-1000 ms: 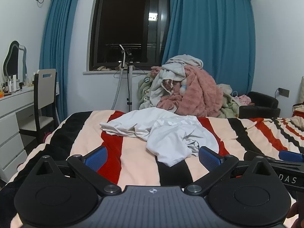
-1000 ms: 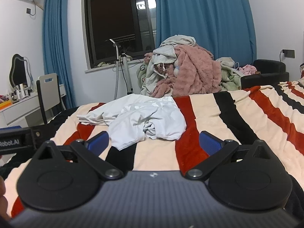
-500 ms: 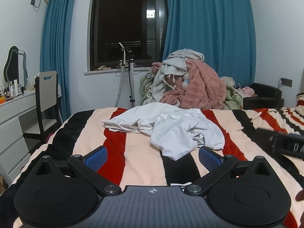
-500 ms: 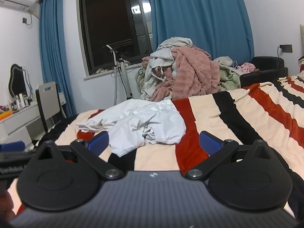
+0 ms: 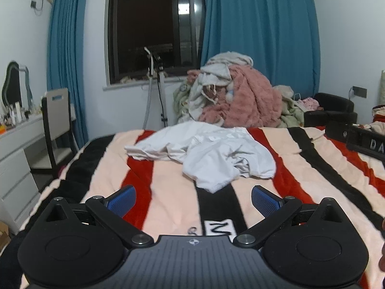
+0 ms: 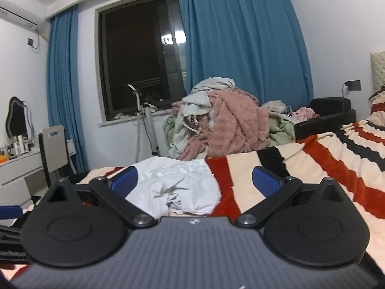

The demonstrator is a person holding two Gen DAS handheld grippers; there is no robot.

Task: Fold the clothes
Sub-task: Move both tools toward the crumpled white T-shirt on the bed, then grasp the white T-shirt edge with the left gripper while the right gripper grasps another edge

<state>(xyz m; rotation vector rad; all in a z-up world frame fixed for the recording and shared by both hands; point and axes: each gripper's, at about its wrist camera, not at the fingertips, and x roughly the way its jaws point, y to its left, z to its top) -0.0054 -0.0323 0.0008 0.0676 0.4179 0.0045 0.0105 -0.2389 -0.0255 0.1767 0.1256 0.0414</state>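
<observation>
Crumpled white cotton garment (image 5: 204,154) lying unfolded on the bed's fleece blanket striped red, black and cream (image 5: 166,192), toward its far end. Left gripper (image 5: 193,198), blue-padded jaws spread wide and empty, held above the blanket short of the garment. Right gripper (image 6: 195,180), jaws likewise wide apart and holding nothing, low over the blanket with the garment seen between its fingers; contact cannot be told. Beyond the blanket, a heap of pink and pale laundry (image 5: 235,98).
</observation>
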